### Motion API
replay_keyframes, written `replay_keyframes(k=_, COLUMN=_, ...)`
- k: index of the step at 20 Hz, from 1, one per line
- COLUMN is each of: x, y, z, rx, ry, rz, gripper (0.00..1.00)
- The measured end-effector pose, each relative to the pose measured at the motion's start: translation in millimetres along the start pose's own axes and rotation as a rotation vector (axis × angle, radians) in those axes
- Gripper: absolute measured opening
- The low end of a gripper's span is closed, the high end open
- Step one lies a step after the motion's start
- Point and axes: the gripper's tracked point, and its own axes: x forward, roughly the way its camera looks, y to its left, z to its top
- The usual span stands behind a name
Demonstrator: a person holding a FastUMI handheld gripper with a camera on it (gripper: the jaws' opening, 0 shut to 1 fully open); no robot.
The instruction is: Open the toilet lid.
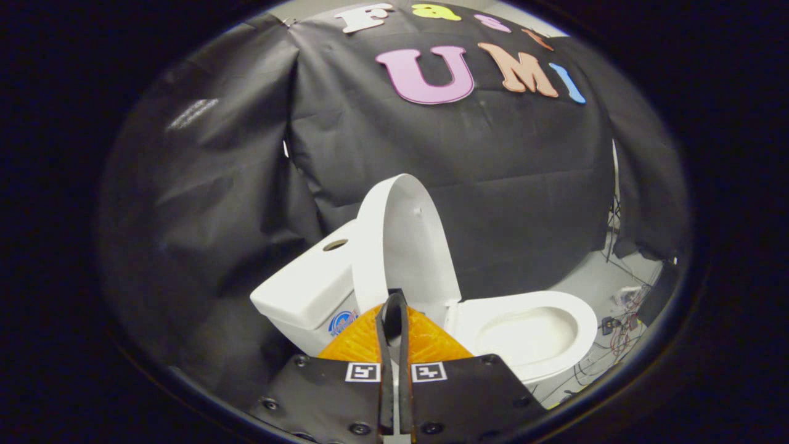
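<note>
A white toilet stands ahead of me with its lid (404, 240) raised upright, leaning back toward the tank (302, 290). The seat ring (573, 320) lies down over the bowl, which opens to the right of the lid. My gripper (394, 306) is low in front of the lid's hinge end, and its fingertips overlap the lid's lower edge in the view. Both fingers are closed together, and I see nothing held between them.
Black cloth walls stand behind and to the left of the toilet. Loose cables and small devices (622, 320) lie on the pale floor to the right of the bowl. The tank top has a round button hole (335, 245).
</note>
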Motion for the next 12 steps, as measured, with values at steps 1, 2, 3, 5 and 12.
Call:
replay_keyframes(k=1, x=-0.4, y=1.8, z=0.3, rx=0.003, ry=-0.012, rz=0.006, gripper=0.04)
replay_keyframes(k=2, x=0.1, y=2.5, z=-1.0, rx=0.005, ry=-0.011, rz=0.016, gripper=0.09)
replay_keyframes(k=3, x=0.0, y=4.0, z=-0.3, rx=0.002, ry=-0.018, rz=0.022, gripper=0.09)
replay_keyframes(k=5, x=-3.1, y=7.7, z=-0.7, rx=-0.002, ry=-0.012, rz=0.052, gripper=0.09)
replay_keyframes(k=12, x=-20.4, y=29.9, z=-4.4, rx=0.024, ry=0.02, rz=0.175, gripper=0.87)
